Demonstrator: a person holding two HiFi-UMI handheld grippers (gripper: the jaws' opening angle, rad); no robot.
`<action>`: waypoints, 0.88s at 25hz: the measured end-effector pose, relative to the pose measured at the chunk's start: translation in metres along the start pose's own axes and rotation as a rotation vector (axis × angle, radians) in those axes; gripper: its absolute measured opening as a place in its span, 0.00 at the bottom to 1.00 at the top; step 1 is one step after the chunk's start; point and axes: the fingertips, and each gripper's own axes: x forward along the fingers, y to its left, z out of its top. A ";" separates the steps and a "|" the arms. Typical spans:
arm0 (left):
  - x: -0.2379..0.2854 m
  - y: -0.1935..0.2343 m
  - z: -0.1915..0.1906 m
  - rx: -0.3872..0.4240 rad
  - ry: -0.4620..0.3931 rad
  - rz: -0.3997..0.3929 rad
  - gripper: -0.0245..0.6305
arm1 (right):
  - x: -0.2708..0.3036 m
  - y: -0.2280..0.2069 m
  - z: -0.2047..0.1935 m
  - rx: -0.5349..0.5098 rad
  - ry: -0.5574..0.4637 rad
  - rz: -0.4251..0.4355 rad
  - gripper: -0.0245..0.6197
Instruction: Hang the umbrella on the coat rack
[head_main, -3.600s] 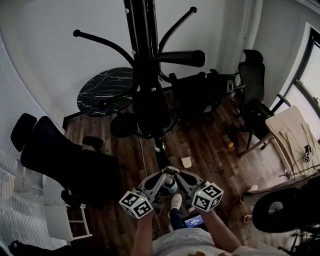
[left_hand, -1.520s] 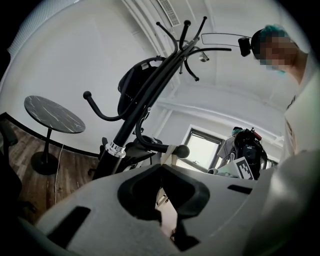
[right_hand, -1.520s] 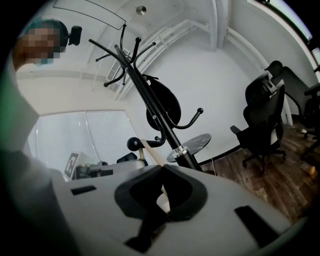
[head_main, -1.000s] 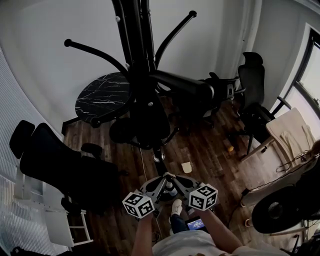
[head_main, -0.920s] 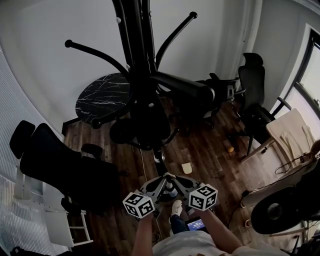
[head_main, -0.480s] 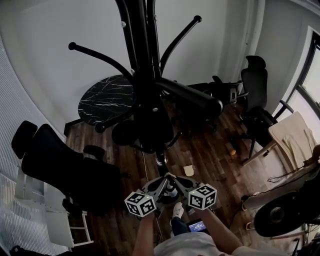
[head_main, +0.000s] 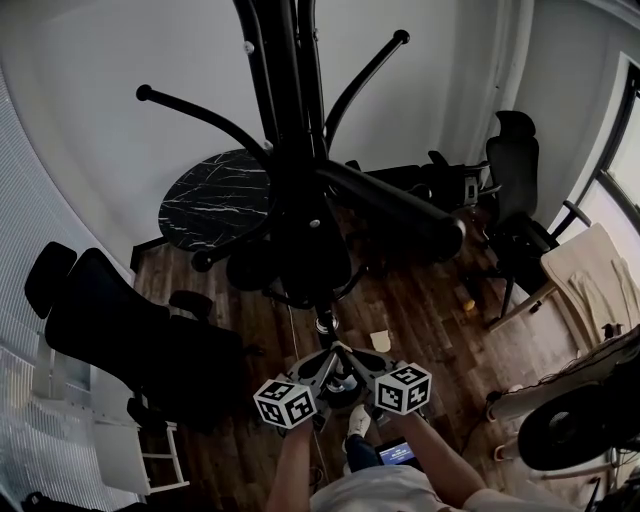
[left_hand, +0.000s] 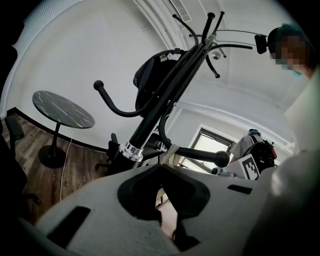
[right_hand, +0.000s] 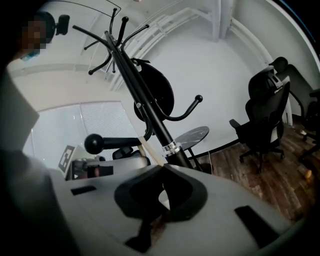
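The black coat rack (head_main: 290, 110) rises in the middle of the head view, its hooks curving out to both sides. A black bundle (head_main: 305, 250) that looks like the folded umbrella hangs against the pole; it also shows in the left gripper view (left_hand: 155, 80) and the right gripper view (right_hand: 157, 92). My left gripper (head_main: 325, 358) and right gripper (head_main: 352, 357) sit side by side close to the pole's lower part, tips almost together. Both are shut with nothing between their jaws. A silver ring (left_hand: 132, 150) on the pole stands just beyond the left gripper's tips (left_hand: 161, 166).
A round black marble table (head_main: 215, 195) stands behind the rack at left. Black office chairs stand at the left (head_main: 130, 330) and back right (head_main: 515, 180). A pale desk (head_main: 590, 270) is at right, a white shelf (head_main: 120, 440) at lower left. A ball-tipped hook (head_main: 400, 215) reaches toward me.
Both grippers have shifted slightly, still shut and side by side. The view has tilted, so the near hook now reaches further right. The hanging bundle stays on the rack.
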 end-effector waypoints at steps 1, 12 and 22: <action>0.001 0.000 -0.001 -0.003 0.001 0.002 0.07 | 0.002 0.000 -0.001 -0.007 0.008 -0.002 0.06; 0.004 0.007 0.001 -0.033 -0.004 0.043 0.07 | 0.016 -0.001 -0.002 -0.050 0.036 -0.029 0.06; 0.003 0.006 0.001 -0.044 -0.021 0.057 0.07 | 0.017 0.003 -0.005 -0.103 0.044 -0.034 0.06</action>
